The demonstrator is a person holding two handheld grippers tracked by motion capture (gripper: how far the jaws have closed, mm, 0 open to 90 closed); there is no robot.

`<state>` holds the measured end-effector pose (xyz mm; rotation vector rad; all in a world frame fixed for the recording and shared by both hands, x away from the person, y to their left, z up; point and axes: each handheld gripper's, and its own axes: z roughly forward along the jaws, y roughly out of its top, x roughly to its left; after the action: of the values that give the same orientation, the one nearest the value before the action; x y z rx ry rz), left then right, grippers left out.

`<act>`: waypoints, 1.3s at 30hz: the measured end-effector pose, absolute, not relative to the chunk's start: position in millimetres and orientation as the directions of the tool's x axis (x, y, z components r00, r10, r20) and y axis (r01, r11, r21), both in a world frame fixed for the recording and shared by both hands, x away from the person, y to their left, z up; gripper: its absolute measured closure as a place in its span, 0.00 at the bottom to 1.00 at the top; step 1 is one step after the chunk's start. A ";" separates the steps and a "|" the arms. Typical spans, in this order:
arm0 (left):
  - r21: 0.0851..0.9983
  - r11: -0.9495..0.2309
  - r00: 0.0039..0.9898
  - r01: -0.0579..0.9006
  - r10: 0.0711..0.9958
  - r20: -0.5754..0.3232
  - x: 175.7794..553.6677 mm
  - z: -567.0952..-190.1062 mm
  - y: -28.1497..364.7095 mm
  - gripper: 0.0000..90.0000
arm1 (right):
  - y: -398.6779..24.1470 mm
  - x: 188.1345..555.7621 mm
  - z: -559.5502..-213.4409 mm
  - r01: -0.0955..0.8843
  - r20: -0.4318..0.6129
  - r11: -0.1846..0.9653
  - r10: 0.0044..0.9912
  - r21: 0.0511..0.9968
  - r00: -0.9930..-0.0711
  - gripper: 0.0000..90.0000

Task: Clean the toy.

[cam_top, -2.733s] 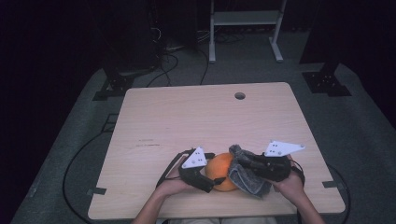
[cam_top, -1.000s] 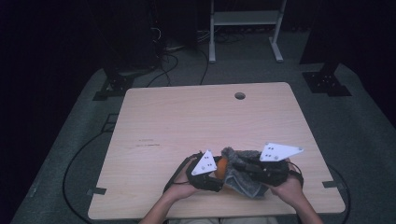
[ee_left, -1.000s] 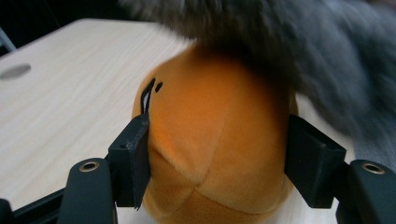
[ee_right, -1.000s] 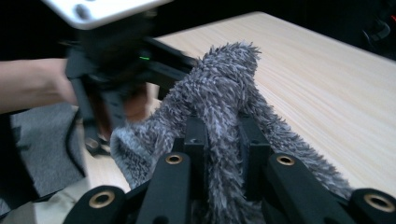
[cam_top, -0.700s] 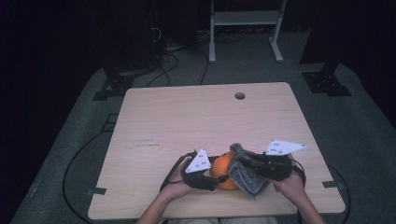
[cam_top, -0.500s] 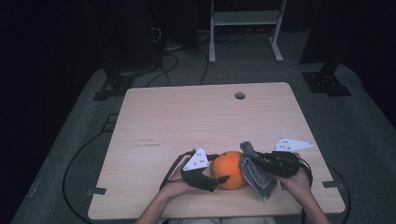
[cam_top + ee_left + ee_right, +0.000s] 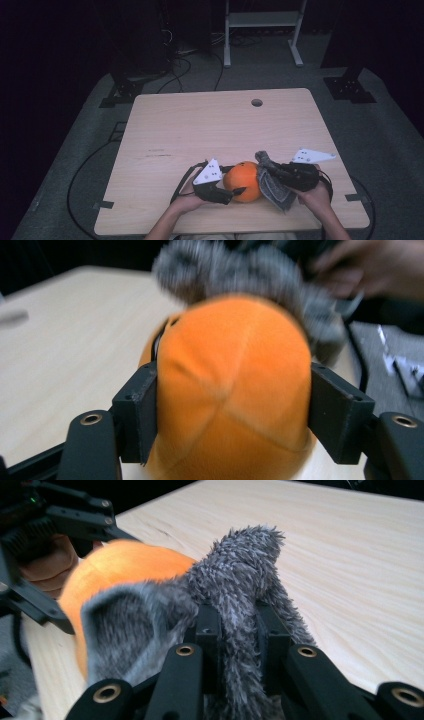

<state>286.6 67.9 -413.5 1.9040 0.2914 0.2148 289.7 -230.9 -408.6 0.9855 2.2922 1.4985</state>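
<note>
Round orange plush ball (image 7: 232, 390) near the front edge of the pale wooden surface (image 7: 215, 130), clamped between the left gripper (image 7: 231, 192) pads after a closing squeeze. Furry grey cloth (image 7: 235, 605) pinched tight in the right gripper (image 7: 237, 630), draped against the ball's side (no readable writing anywhere).

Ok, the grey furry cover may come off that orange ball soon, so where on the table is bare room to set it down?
The table is bare from the cable hole down to the grippers, wide on the left side. It is crowded at the near edge, where the orange ball, grey furry cover and both hands sit.
</note>
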 end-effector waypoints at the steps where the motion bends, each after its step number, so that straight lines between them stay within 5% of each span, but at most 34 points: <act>1: 0.945 -0.312 0.955 0.103 0.297 -0.006 285.6 -408.1 69.3 0.33 | -228.4 289.8 -408.5 0.409 0.169 0.251 0.635 0.877 -0.754 0.84; 7: 0.924 -0.363 0.944 0.121 0.330 0.006 288.0 -418.9 68.8 0.29 | -207.8 293.9 -426.9 0.425 0.102 0.375 0.640 0.824 -0.761 0.84; 14: 0.926 -0.355 0.934 0.124 0.357 0.012 289.0 -418.7 63.6 0.28 | -216.1 280.0 -396.0 0.370 0.190 0.218 0.568 0.903 -0.800 0.84; 19: 0.930 -0.332 0.950 0.159 0.309 -0.052 294.4 -418.2 73.6 0.11 | -202.0 283.7 -410.9 0.394 0.205 0.258 0.542 0.882 -0.815 0.83; 33: 0.921 -0.349 0.967 0.175 0.238 -0.093 300.7 -419.4 93.0 0.11 | -205.3 287.2 -415.3 0.409 0.213 0.252 0.559 0.877 -0.801 0.82; 39: 0.911 -0.388 0.966 0.142 0.254 -0.043 302.3 -431.0 87.5 0.08 | -208.0 291.0 -416.8 0.419 0.219 0.241 0.573 0.876 -0.789 0.82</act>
<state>302.3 87.5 -431.0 1.9764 0.2831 0.1228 291.0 -208.0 -416.8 0.9493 2.3558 1.5873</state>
